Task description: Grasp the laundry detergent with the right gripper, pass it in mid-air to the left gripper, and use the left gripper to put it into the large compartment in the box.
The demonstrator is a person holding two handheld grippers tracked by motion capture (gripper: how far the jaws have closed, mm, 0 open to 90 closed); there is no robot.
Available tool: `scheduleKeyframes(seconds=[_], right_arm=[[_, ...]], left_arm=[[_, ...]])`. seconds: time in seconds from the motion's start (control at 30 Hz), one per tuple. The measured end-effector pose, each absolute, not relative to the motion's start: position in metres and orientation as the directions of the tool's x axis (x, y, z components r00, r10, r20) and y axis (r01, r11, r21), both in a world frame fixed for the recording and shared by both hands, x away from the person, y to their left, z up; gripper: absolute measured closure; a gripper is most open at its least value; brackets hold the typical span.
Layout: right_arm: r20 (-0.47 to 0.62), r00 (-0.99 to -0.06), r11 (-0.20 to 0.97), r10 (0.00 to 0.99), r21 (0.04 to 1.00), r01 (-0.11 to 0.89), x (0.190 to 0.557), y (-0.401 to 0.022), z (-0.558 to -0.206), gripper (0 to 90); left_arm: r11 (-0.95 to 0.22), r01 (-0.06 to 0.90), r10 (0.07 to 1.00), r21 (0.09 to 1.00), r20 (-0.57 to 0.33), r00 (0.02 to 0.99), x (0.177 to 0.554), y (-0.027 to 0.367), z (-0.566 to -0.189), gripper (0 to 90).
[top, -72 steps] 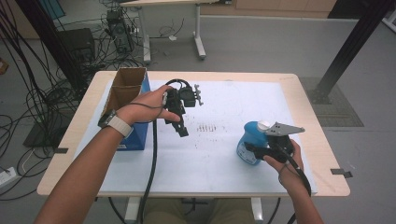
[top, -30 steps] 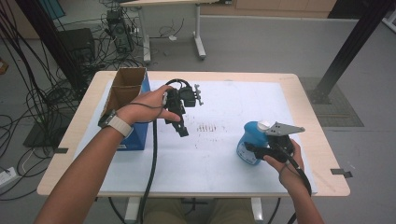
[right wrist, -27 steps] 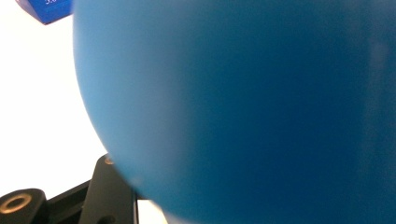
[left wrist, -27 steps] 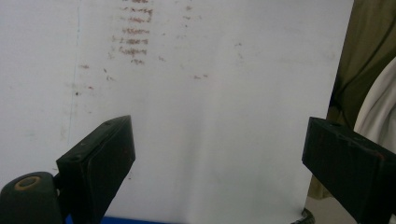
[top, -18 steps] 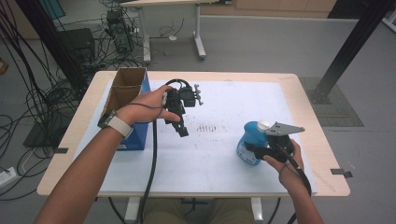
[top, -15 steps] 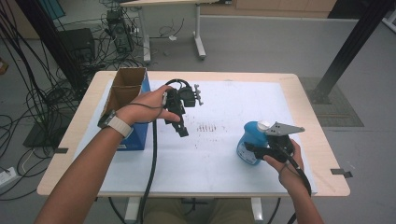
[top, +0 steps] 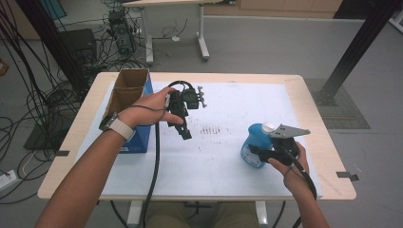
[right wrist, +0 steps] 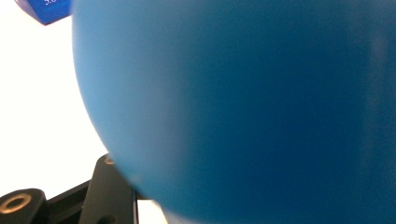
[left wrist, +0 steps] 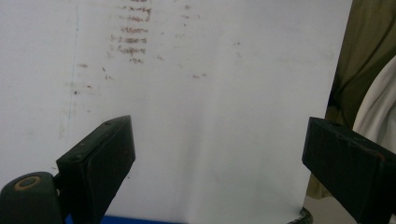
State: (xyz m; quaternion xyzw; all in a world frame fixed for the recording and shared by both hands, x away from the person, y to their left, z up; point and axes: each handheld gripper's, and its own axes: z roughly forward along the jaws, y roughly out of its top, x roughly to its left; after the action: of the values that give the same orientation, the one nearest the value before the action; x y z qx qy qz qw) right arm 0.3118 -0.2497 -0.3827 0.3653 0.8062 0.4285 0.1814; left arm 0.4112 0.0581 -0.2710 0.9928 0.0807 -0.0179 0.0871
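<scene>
The right gripper [top: 259, 153] is clamped on the blue spray bottle [top: 254, 145], which stands upright near the table's [top: 309, 102] right edge, toward the near side; in the right gripper view the bottle's rounded blue body [right wrist: 243, 107] bulges right up against the camera. Over on the left, the left gripper [top: 184, 134] hangs above the white sheet [top: 237, 102] with its jaws wide apart and nothing between them, just beside the open cardboard box [top: 128, 88] at the table's left edge.
</scene>
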Motion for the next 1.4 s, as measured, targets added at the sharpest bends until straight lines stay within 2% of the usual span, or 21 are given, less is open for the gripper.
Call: scheduleKeyframes(seconds=[1.4], right_arm=[[0.017,-0.668,0.367,0.744,0.825,0.431,0.3118,-0.2496,-0.383,44.0]], left_arm=[[-0.971,0.166,0.16,0.171,-0.048,0.986,0.411,0.0587,-0.2718,9.8]])
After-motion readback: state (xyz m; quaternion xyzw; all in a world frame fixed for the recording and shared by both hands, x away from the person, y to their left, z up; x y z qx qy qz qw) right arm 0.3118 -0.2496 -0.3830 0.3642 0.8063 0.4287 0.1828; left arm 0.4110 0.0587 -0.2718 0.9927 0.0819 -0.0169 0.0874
